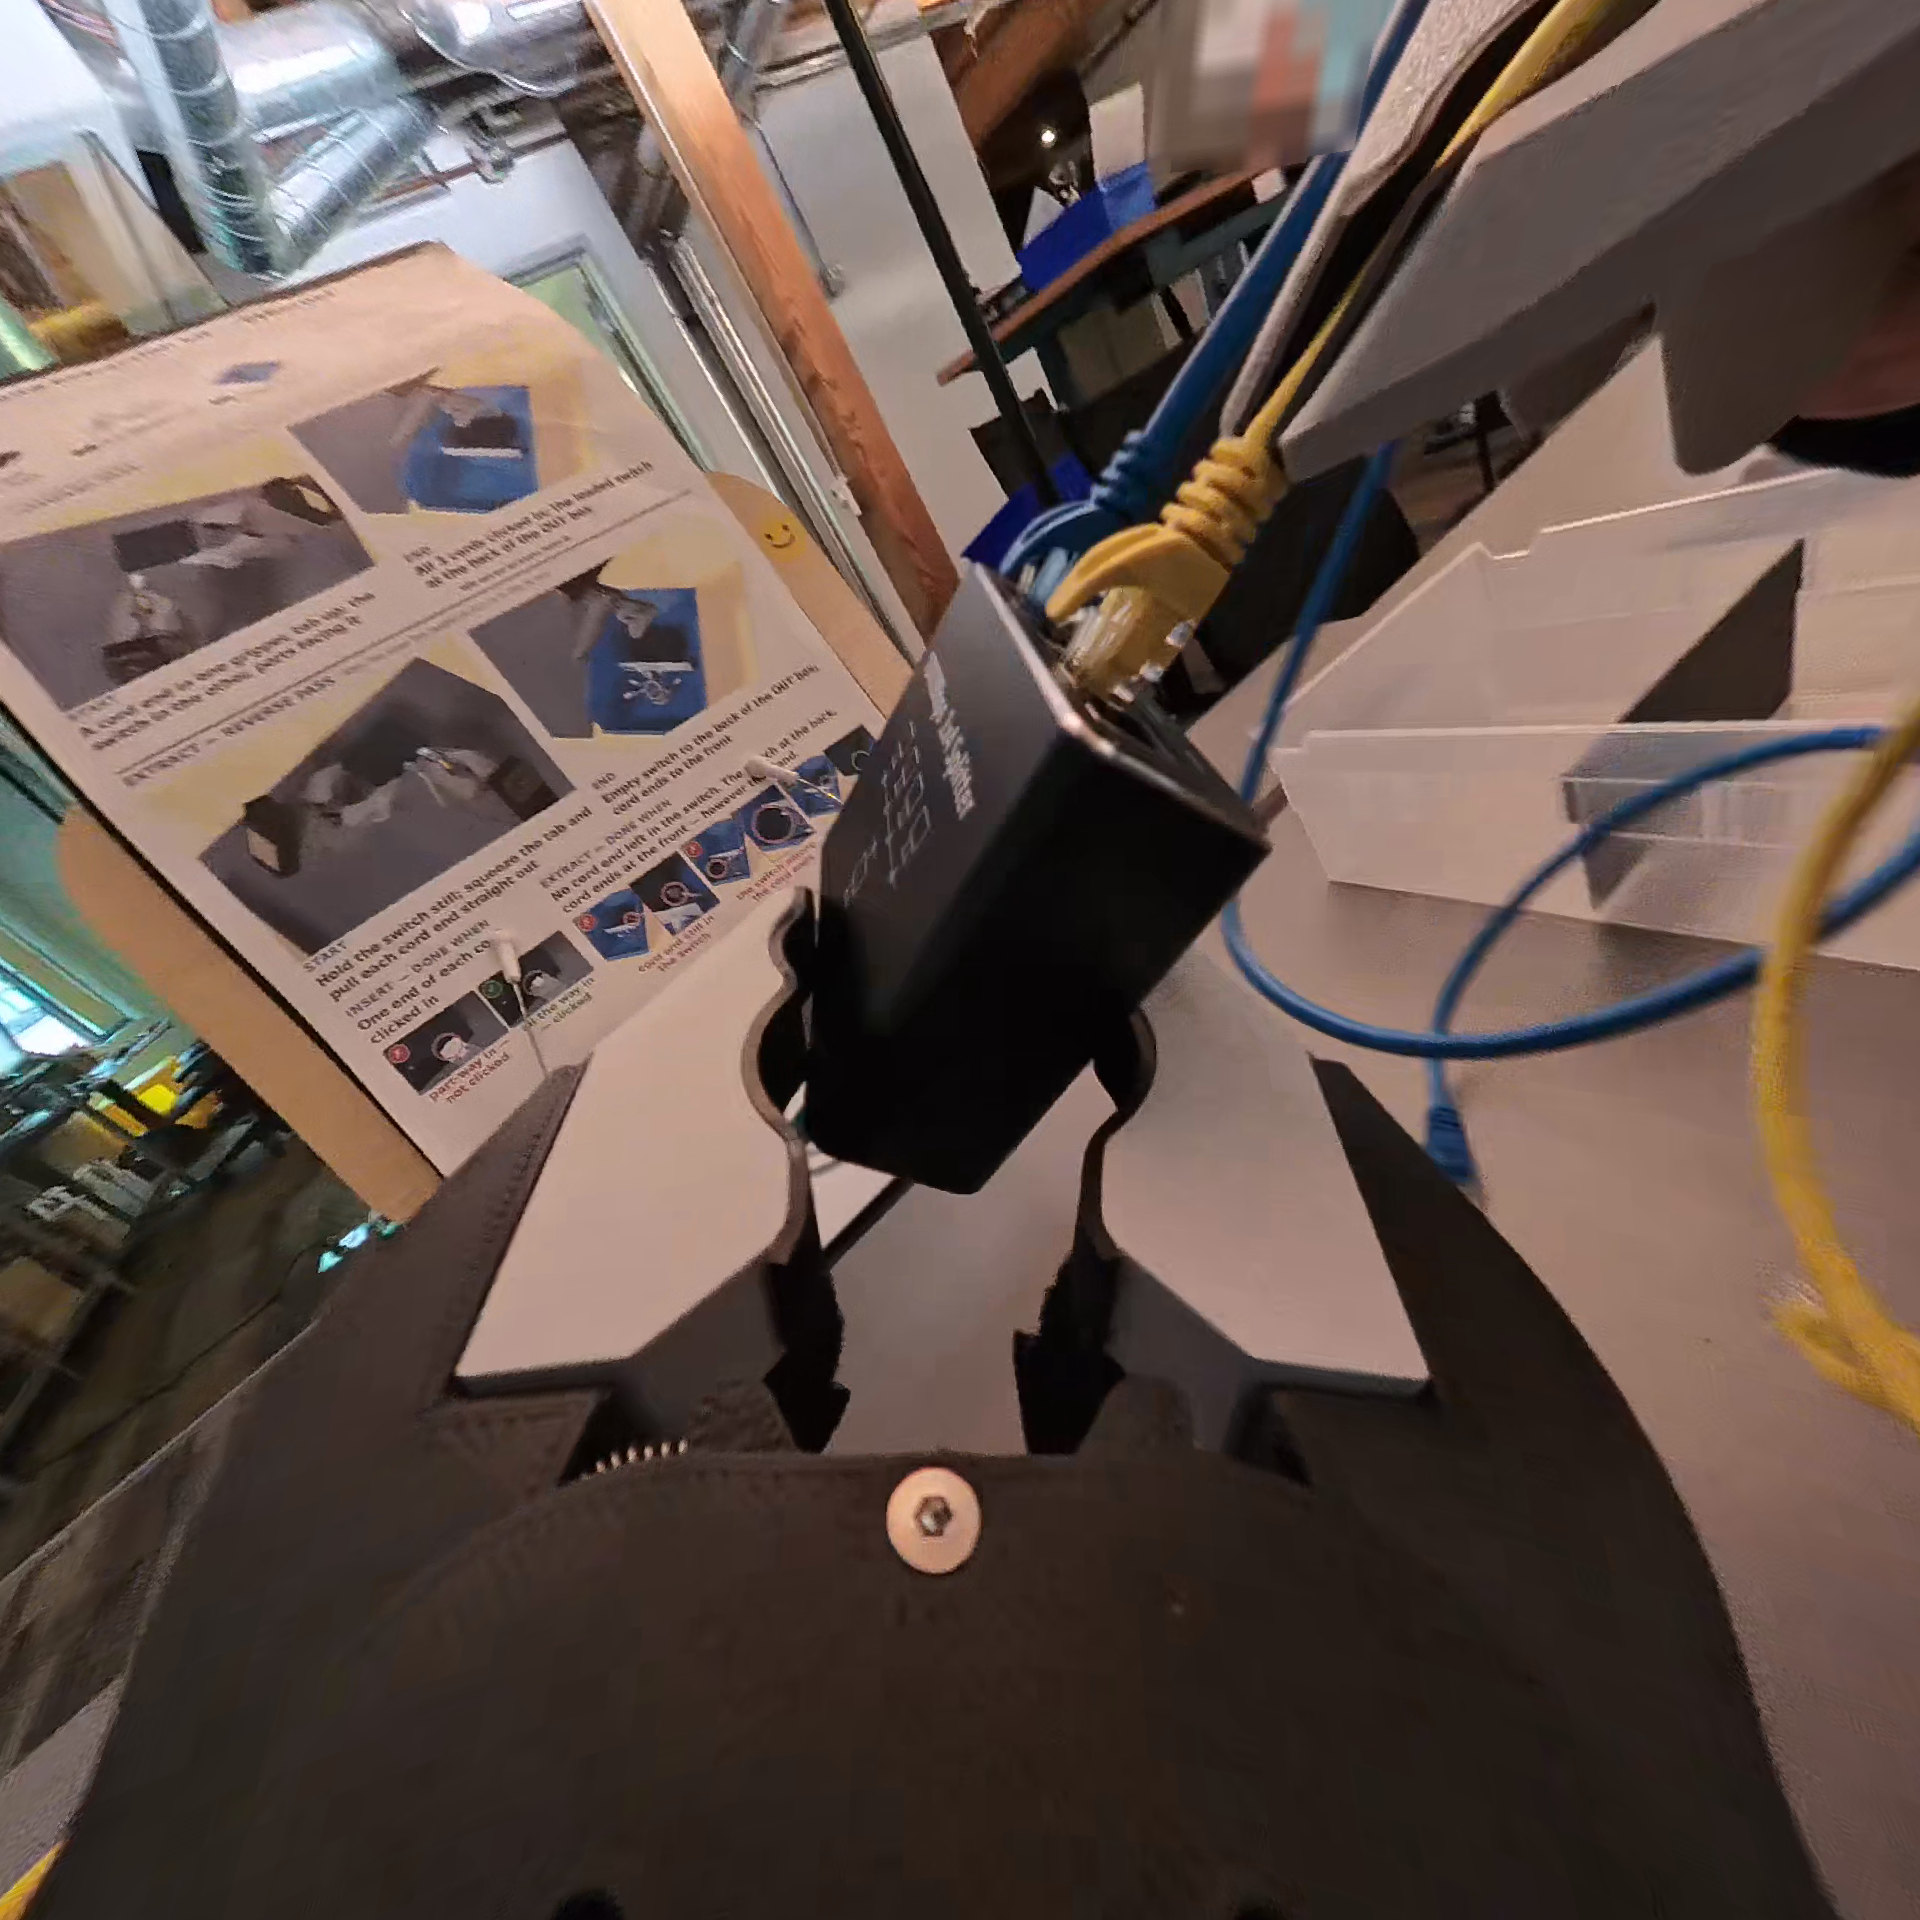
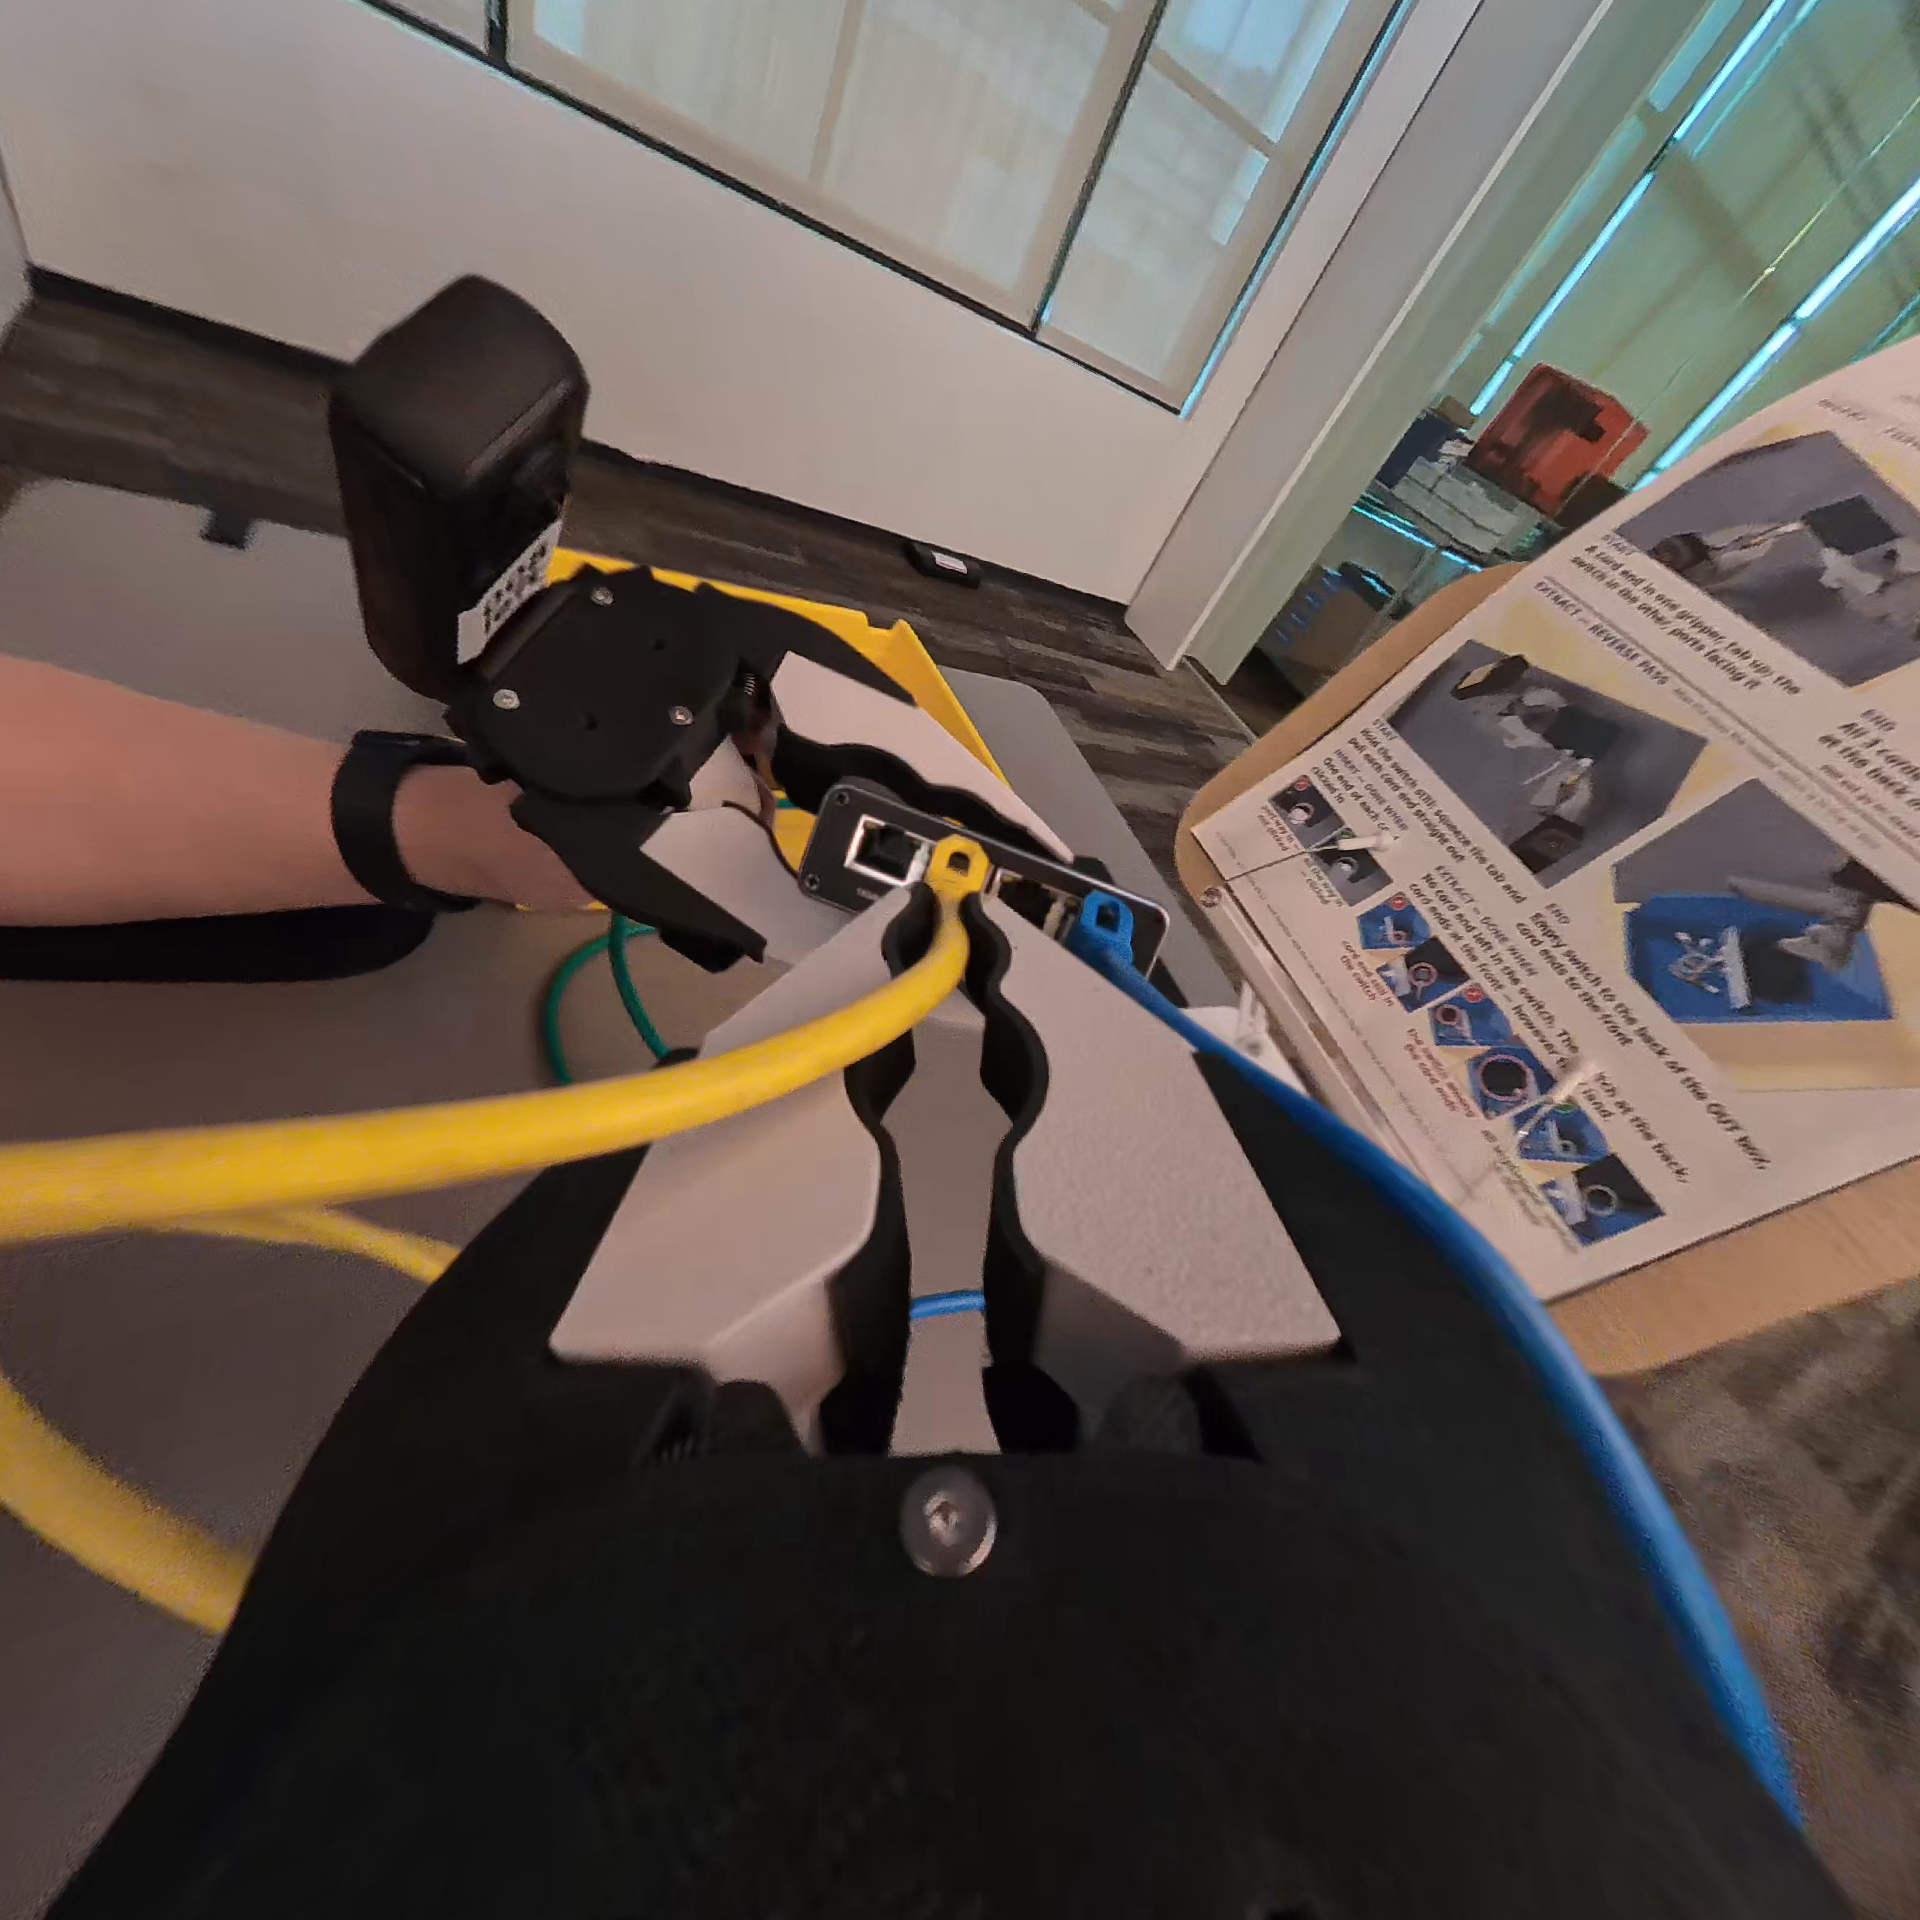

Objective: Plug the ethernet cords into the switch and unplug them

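My left gripper (image 1: 961, 997) is shut on the black switch (image 1: 997, 914) and holds it tilted above the grey table, ports facing away. It also shows in the right wrist view (image 2: 769, 831), held by a person's hand. A yellow plug (image 1: 1132, 592) sits at a port, part of its clear tip showing. A blue plug (image 2: 1101, 925) sits in a port to its right. My right gripper (image 2: 943, 930) is shut on the yellow cord (image 2: 623, 1101) just behind the plug (image 2: 954, 868). One port (image 2: 878, 847) on the left is empty.
An instruction sheet on a cardboard board (image 1: 416, 675) leans on the left; it also shows in the right wrist view (image 2: 1558, 883). A clear plastic bin (image 1: 1558, 748) stands behind the switch. A yellow bin (image 2: 914, 665) and a green cord (image 2: 582, 997) lie beyond my left gripper. Loose cord loops hang at the right (image 1: 1455, 997). The grippers' ends are close to 8 centimeters from one another.
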A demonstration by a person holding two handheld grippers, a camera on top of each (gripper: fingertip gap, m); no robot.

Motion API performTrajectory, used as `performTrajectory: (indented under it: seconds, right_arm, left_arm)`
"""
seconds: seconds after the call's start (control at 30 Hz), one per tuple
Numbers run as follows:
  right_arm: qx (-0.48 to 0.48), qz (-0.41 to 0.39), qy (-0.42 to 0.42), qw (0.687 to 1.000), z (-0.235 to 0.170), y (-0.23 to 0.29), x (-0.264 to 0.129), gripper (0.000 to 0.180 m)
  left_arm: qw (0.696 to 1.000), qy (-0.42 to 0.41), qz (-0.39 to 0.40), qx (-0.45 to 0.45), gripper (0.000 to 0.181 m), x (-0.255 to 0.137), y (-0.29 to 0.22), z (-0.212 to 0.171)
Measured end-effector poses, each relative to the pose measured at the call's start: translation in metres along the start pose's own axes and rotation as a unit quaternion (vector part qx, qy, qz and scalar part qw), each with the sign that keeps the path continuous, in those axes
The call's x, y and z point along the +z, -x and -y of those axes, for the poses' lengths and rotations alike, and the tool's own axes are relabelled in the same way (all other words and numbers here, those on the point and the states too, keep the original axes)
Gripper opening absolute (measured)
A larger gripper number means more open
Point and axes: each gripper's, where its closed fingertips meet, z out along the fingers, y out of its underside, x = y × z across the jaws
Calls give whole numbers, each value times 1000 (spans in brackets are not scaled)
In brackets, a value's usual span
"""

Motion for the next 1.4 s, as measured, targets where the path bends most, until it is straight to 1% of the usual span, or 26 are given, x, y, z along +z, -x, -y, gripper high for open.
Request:
performTrajectory:
  seconds: [0.03,0.1,0.2,0.27,0.37,0.47,0.67,0.8,0.93,1.1,1.2,1.4]
  right_arm:
    - [-10,-7,7,1000,0,0,0,4]
    - [-16,-15,8,1000,1,0,0,4]
    - [-6,-17,5,1000,6,2,0,4]
    - [16,-12,4,1000,9,5,-1,4]
    - [17,-16,19,1000,8,7,0,4]
    - [16,-18,35,999,2,6,0,5]
    - [34,5,29,999,4,7,-12,4]
    - [80,35,24,996,2,9,-16,4]
    - [110,41,24,993,-2,5,-17,4]
    - [144,74,13,987,-5,6,-19,4]
    - [156,83,-1,984,-1,6,-20,4]
    - [165,92,4,982,-4,7,-21,5]
  left_arm:
    - [1000,-3,10,5,52,0,2,1]
    - [998,-6,49,32,50,-3,8,4]
    - [988,-10,118,99,46,-10,20,11]
    - [979,-16,129,157,40,-13,17,17]
    - [962,5,144,233,33,-11,10,14]
    - [964,19,128,234,33,-9,6,9]
    - [947,32,139,287,31,-16,1,22]
    - [939,41,142,311,31,-18,-2,25]
    - [935,46,140,323,31,-18,-7,27]
    - [935,39,129,328,31,-18,-12,27]
    - [938,38,125,320,31,-19,-12,29]
    - [940,39,119,317,30,-18,-18,29]
